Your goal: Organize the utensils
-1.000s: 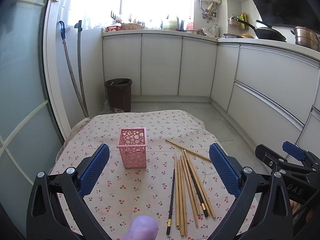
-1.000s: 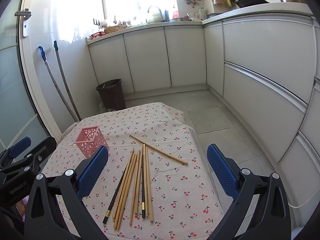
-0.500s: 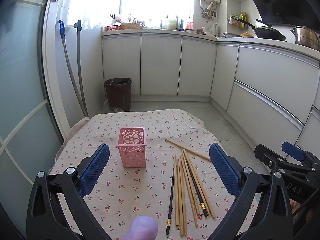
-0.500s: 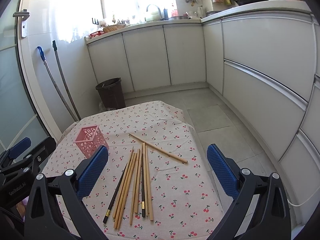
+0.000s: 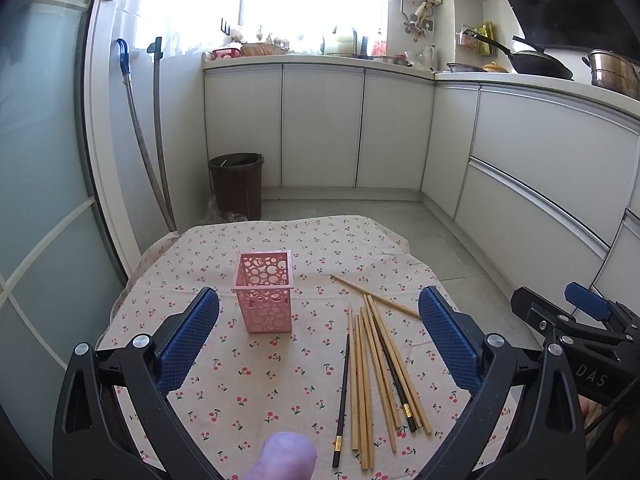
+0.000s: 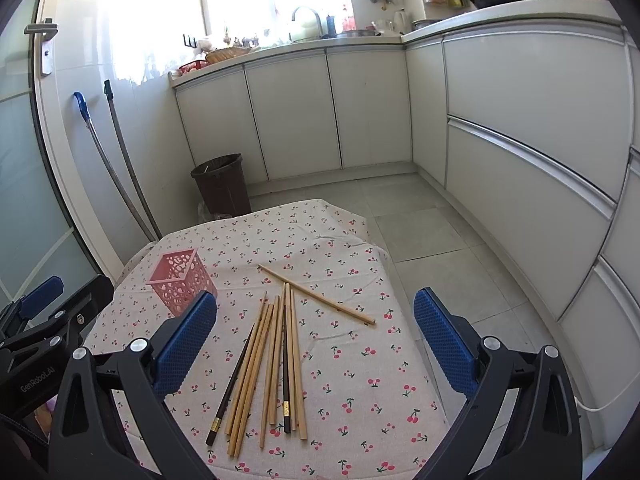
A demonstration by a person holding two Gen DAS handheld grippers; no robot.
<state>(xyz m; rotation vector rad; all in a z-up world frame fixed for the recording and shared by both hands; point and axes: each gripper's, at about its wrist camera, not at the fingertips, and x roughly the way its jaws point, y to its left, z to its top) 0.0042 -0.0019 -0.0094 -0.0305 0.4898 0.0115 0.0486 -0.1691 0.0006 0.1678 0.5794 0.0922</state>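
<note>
Both tongs, left [image 5: 318,338] & right [image 6: 316,342], are spread wide, holding nothing. Chopsticks [image 6: 276,360] lie loose on the bench cloth [image 6: 360,380], pink holder [image 5: 264,296] just beside them, upright, empty afaict. Risk imo: thin sticks roll or scatter, and that light holder tips if bumped.

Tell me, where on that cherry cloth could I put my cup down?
Bare cloth lies right of the chopstick bundle, and behind the pink basket toward the far edge. Between basket and bundle it is tighter; one stray chopstick crosses there.
</note>
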